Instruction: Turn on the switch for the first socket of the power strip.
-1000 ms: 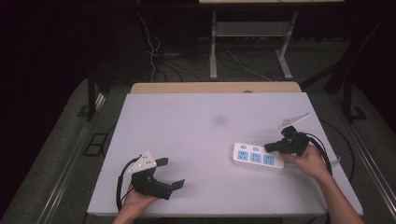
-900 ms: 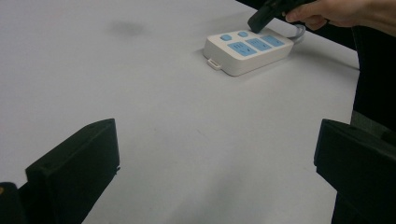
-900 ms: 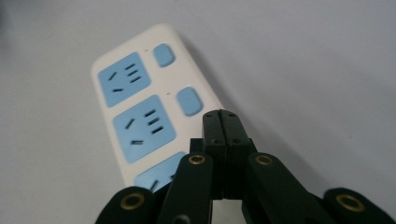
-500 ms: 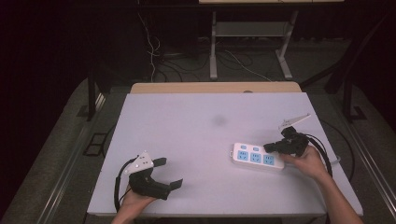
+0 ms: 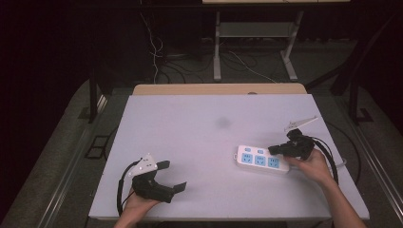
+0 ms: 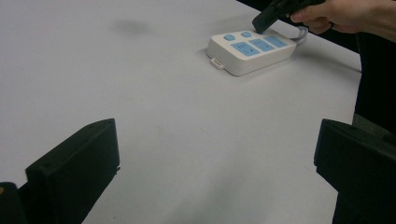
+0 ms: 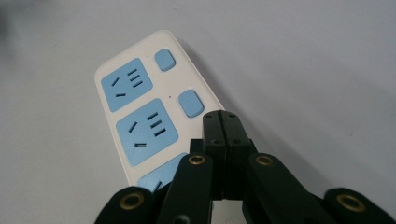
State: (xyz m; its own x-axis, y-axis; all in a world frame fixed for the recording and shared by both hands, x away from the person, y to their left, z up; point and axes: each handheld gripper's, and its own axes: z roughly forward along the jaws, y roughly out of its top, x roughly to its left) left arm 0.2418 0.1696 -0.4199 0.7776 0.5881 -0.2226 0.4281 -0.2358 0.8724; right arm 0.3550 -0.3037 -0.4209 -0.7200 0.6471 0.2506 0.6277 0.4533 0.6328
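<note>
A rigid, light-looking white power strip (image 5: 262, 160) lies at the desk's (image 5: 199, 133) right, best gripped across its long edges, as the clenched right tongs (image 7: 224, 122) hover over its switches and the left tongs (image 5: 168, 175) gape idle.

in the right gripper view, the right gripper (image 7: 223, 122), jaws pressed together, covers the third switch and part of the third socket of the power strip (image 7: 135, 112). contact with the strip cannot be told. in the left gripper view, the picture's edges cut off the left gripper (image 6: 215, 154).
</note>
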